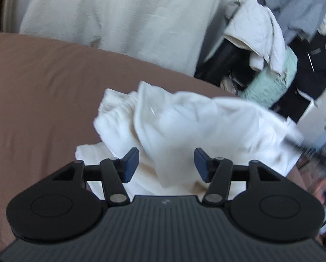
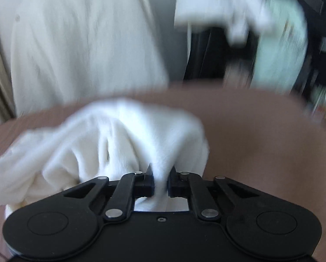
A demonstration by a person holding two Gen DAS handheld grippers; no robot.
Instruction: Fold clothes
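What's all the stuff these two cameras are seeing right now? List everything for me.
white garment: one, white, crumpled on the brown cover, one fold pinched by the right gripper
brown cover: one, brown, spread under the garment
white curtain: one, off-white, hanging behind the cover
clothes pile: one heap, white, grey, mint green and dark pieces, far right
left gripper: one, black with blue pads, jaws apart, empty, over the garment
right gripper: one, black, jaws closed on the garment

Left tool (image 1: 166, 164) gapes wide; right tool (image 2: 160, 182) is pinched nearly closed.
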